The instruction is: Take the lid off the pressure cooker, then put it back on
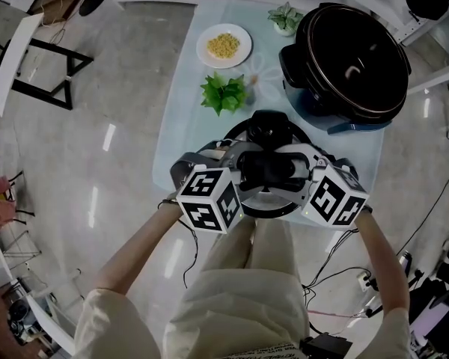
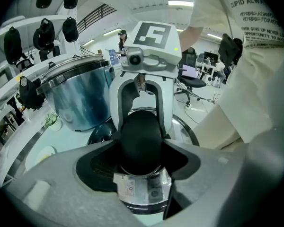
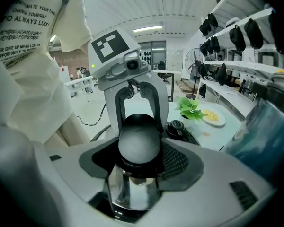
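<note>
Pale blue table (image 1: 181, 118), pressure cooker (image 1: 352, 58) open at far right. At the near edge the lid (image 1: 269, 129) is held, its black handle (image 1: 269, 169) pinched from opposite ends by left gripper (image 1: 243, 172) and right gripper (image 1: 303, 172). Removal is judged done; next the lid must be carried back level and seated squarely.
</note>
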